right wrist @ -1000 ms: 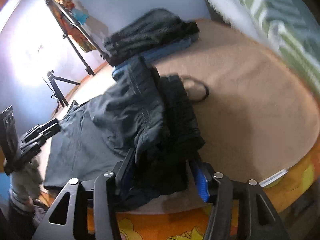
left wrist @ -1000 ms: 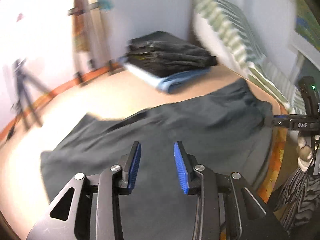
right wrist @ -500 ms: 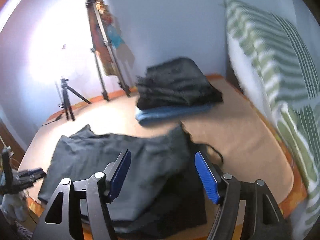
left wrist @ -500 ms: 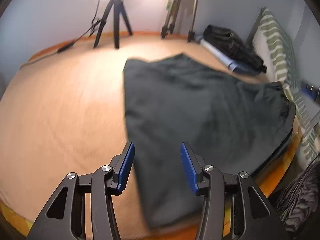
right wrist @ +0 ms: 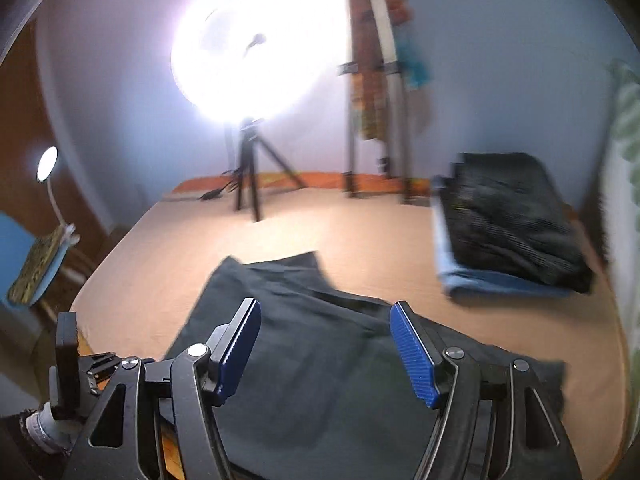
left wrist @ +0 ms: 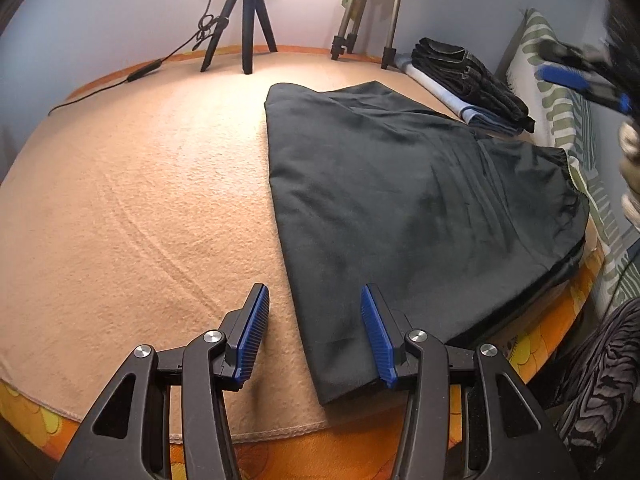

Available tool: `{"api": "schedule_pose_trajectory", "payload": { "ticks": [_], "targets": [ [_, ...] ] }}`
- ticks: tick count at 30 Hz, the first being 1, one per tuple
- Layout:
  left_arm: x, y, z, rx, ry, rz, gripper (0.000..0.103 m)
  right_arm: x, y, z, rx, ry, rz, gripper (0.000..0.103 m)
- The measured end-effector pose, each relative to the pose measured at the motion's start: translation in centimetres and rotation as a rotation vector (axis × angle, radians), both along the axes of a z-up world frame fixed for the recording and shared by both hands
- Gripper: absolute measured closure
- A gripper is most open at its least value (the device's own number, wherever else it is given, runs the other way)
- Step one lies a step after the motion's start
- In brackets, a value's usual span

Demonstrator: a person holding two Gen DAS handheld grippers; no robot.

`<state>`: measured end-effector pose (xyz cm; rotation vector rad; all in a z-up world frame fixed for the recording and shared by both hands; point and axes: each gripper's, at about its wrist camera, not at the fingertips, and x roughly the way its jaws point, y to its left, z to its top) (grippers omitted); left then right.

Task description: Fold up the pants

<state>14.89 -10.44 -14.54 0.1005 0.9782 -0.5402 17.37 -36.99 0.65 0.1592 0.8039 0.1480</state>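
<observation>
Dark grey pants (left wrist: 400,200) lie flat, folded lengthwise, on a beige blanket (left wrist: 140,200). Their leg end points at me in the left wrist view and the waist lies at the right. My left gripper (left wrist: 314,320) hovers open over the near corner of the leg end, with nothing between its blue pads (left wrist: 252,328). The right gripper (left wrist: 580,80) shows blurred at the upper right, off the cloth. In the right wrist view, my right gripper (right wrist: 324,340) is open and empty above the pants (right wrist: 304,292), and the left gripper (right wrist: 68,360) shows at the lower left.
A stack of folded dark clothes (left wrist: 468,76) on a blue piece lies at the far right of the bed. Tripods (left wrist: 248,12) and a cable stand at the back. A striped pillow (left wrist: 560,80) leans at the right. The orange bed edge (left wrist: 540,340) runs close below.
My right gripper let go of the bunched waist and rose away; the pants now lie flat. My left gripper swung round to the leg end and its jaws widened a little.
</observation>
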Motion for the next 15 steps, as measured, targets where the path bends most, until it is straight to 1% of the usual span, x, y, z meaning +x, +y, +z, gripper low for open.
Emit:
{"api": "schedule_pose_trajectory", "payload": {
  "ticks": [7,12,15],
  "targets": [
    [0.0,0.2,0.2,-0.005,-0.004,-0.007,0.056,5.6,7.3,-3.3,0.022,0.121,0.164,0.033],
    [0.0,0.2,0.1,-0.003,-0.004,-0.015,0.056,9.2,11.5,-5.6,0.054,0.22,0.219,0.033],
    [0.0,0.2,0.0,-0.005,0.0,-0.017,0.056,10.8,13.6,-7.1,0.054,0.273,0.242,0.033]
  ]
}}
